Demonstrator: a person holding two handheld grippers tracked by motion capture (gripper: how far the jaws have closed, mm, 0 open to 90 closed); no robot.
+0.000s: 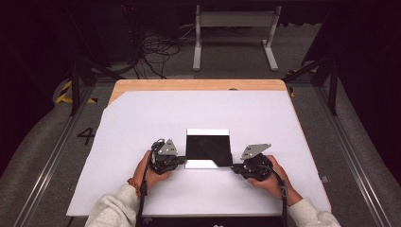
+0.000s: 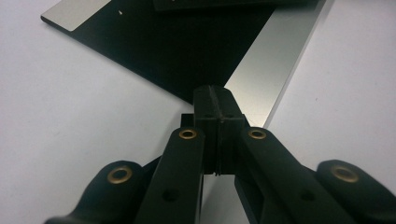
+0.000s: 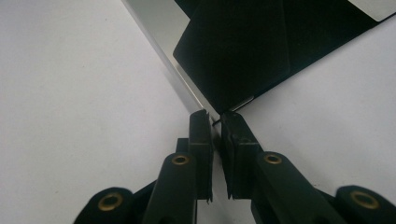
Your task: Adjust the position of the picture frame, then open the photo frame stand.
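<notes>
Two tongs flank a black-and-silver sheet lying flat near the worktop's front edge: left tongs pinched shut at its near-left corner, right tongs barely parted around its near-right corner, both equally close

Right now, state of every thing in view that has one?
left gripper: fingers shut, tips at the near left corner of the sheet.
right gripper: fingers nearly shut, a thin slit between them, at the sheet's near right corner; a grip on the corner cannot be told.
black sheet: lying flat on the table cover, a diagonal fold line across it, silver strips along its far and near edges.
white table cover: spread flat.
</notes>
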